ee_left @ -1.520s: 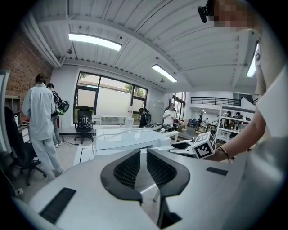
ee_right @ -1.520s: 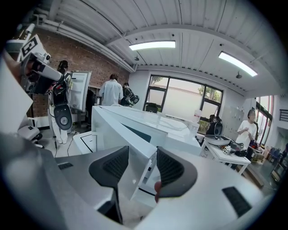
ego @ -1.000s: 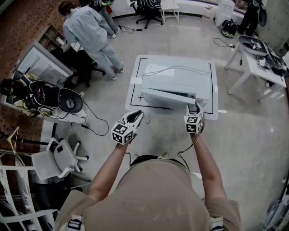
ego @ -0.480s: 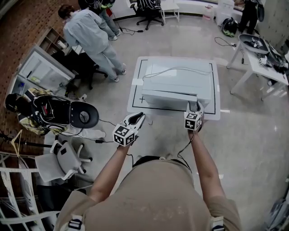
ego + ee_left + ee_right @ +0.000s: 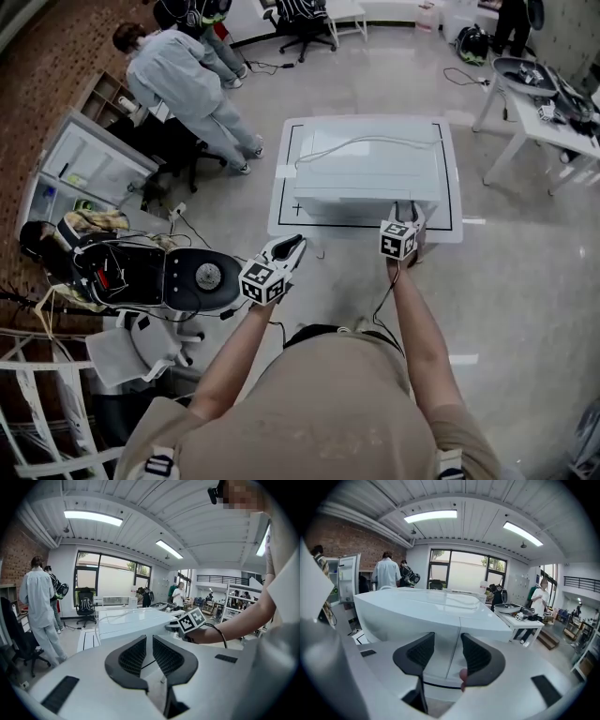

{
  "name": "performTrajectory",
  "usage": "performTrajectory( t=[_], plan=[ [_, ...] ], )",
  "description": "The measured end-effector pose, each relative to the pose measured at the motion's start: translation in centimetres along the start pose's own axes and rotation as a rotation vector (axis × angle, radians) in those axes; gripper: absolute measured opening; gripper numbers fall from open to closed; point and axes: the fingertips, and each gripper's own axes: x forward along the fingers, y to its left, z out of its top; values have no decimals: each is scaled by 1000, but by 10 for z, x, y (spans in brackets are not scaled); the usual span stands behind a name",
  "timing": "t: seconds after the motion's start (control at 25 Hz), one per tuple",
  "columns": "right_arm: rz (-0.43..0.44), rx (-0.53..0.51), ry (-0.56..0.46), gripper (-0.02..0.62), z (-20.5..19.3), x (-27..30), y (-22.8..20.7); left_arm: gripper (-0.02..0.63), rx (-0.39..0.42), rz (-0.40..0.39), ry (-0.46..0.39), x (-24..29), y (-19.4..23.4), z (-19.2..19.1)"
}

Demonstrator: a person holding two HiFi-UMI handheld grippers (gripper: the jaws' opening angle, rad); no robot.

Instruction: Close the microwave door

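Note:
The white microwave (image 5: 366, 173) stands on a low white table (image 5: 281, 223), and its door lies flush with the front. My right gripper (image 5: 406, 217) is at the front right of the microwave (image 5: 431, 611), fingertips against the door face, jaws open with nothing between them. The seam between door and side panel runs between those jaws in the right gripper view. My left gripper (image 5: 287, 251) hangs off the table's front left corner, shut and empty. From the left gripper view the microwave (image 5: 126, 620) lies ahead and the right gripper's marker cube (image 5: 192, 620) shows to its right.
A person in a light coat (image 5: 183, 80) stands at the far left by shelves. An office chair (image 5: 192, 279) and bags lie at the left. Another white table (image 5: 539, 108) with a pan is at the far right. A white cable (image 5: 366, 143) lies on the microwave's top.
The microwave door, ajar and angled out a second ago, has swung flat against the front with the right gripper following it in. The left gripper stayed off to the front left.

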Motion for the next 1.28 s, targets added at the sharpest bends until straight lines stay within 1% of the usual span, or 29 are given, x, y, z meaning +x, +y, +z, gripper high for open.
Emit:
performTrajectory(
  t=[0.08, 0.2, 0.32, 0.44, 0.52, 0.64, 0.72, 0.8, 0.92, 1.0, 1.16, 1.28],
  plan=[
    [-25, 21, 7, 195, 0, 2, -3, 32, 7, -9, 1, 3, -3, 2],
    [-5, 18, -2, 195, -2, 2, -3, 32, 12, -20, -3, 6, -6, 4],
    [70, -9, -15, 195, -2, -5, -1, 32, 15, -27, -9, 7, -10, 6],
    [156, -35, -50, 195, 2, -34, 0, 32, 9, -29, -22, 3, -13, 9],
    [203, -19, -77, 195, 8, -58, -2, 32, 5, -28, -38, 0, -13, 11],
    [283, -14, -133, 195, 25, -93, -5, 32, -2, -31, -60, -3, -15, 16],
    [342, -27, -167, 195, 41, -122, -3, 32, -3, -37, -77, -6, -19, 22],
    [379, -50, -207, 195, 57, -151, 0, 32, 0, -44, -98, -10, -24, 30],
    [411, -97, -263, 195, 79, -183, 7, 32, 8, -51, -129, -17, -28, 43],
    [428, -115, -291, 195, 86, -199, 10, 32, 14, -53, -147, -22, -32, 50],
    [449, -131, -330, 195, 85, -222, 18, 32, 18, -53, -164, -34, -38, 52],
    [441, -155, -340, 193, 79, -233, 23, 32, 14, -47, -158, -42, -38, 45]
  ],
)
